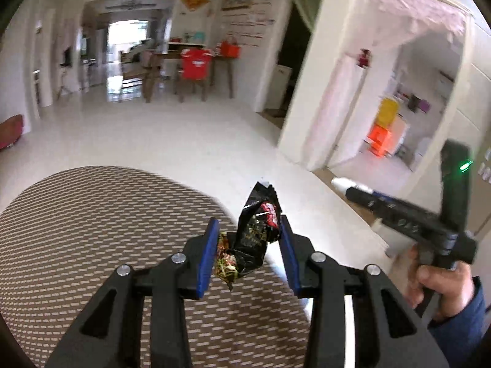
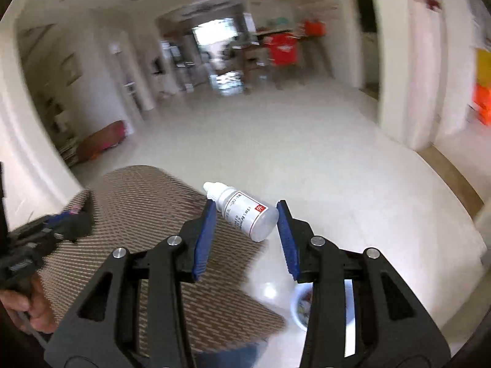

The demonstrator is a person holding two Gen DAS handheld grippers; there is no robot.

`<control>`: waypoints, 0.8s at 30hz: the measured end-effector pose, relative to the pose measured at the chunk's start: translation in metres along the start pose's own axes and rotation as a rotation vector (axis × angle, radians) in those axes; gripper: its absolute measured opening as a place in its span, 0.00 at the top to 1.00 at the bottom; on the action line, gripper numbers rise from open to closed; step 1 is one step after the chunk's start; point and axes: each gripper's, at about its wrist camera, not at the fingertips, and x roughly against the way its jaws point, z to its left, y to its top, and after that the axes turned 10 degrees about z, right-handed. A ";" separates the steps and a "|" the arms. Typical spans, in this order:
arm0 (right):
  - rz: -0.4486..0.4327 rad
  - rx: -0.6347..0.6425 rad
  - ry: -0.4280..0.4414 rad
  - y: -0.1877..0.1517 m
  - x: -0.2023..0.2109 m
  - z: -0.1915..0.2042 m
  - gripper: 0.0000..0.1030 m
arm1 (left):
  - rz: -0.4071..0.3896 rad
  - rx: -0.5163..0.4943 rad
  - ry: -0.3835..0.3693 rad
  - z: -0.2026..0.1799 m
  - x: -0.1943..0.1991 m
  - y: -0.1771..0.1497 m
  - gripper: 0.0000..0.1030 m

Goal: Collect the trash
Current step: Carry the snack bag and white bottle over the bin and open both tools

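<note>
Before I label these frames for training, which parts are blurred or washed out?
Left wrist view: crumpled snack wrapper in the left claw sharp; right doorway smeared; far window blown out. Right wrist view: small white dropper bottle in the right claw readable; background room motion-blurred.

Both wrist views: aimed forward along fingers, above woven mat (image 1: pixel 92 230) (image 2: pixel 147 196), close; shared white floor (image 1: pixel 184 141) (image 2: pixel 276 141), distant hallway.

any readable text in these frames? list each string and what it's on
"外", white on a red square: label of the small white bottle held in the right gripper.
Rest of the bottle label: too small to read.
Crumpled black wrapper in the left gripper: red and white print, not legible.
Red shirt on a chair: white print, too blurred.
</note>
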 end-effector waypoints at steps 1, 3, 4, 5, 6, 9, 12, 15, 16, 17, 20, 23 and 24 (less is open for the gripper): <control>0.009 -0.033 -0.014 -0.005 -0.003 -0.017 0.62 | 0.007 -0.017 -0.015 -0.014 -0.006 0.001 0.63; 0.042 -0.095 -0.047 -0.018 -0.011 -0.051 0.62 | 0.020 -0.043 -0.038 -0.038 -0.018 0.002 0.63; 0.054 -0.111 -0.056 -0.024 -0.015 -0.060 0.62 | 0.033 -0.058 -0.050 -0.053 -0.029 0.004 0.63; 0.076 -0.137 -0.066 -0.031 -0.023 -0.074 0.62 | 0.041 -0.065 -0.056 -0.060 -0.034 0.005 0.63; 0.094 -0.156 -0.071 -0.036 -0.030 -0.084 0.62 | 0.051 -0.073 -0.065 -0.068 -0.041 0.006 0.63; 0.151 -0.219 -0.079 -0.049 -0.056 -0.113 0.61 | 0.083 -0.103 -0.086 -0.093 -0.063 0.008 0.63; 0.215 -0.261 -0.055 -0.060 -0.081 -0.136 0.54 | 0.116 -0.131 -0.097 -0.114 -0.085 0.009 0.63; 0.229 -0.331 -0.068 -0.067 -0.088 -0.159 0.24 | 0.150 -0.142 -0.102 -0.119 -0.103 0.008 0.63; 0.221 -0.353 -0.064 -0.068 -0.086 -0.164 0.22 | 0.167 -0.146 -0.102 -0.123 -0.113 0.009 0.63; 0.202 -0.379 -0.066 -0.070 -0.081 -0.172 0.15 | 0.181 -0.149 -0.104 -0.128 -0.122 0.012 0.63; 0.158 -0.413 -0.074 -0.071 -0.067 -0.183 0.12 | 0.235 -0.162 -0.108 -0.134 -0.150 0.012 0.63; 0.114 -0.433 -0.089 -0.067 -0.047 -0.193 0.11 | 0.290 -0.177 -0.115 -0.137 -0.182 0.016 0.63; 0.105 -0.437 -0.092 -0.066 -0.043 -0.195 0.11 | 0.313 -0.183 -0.118 -0.141 -0.195 0.015 0.63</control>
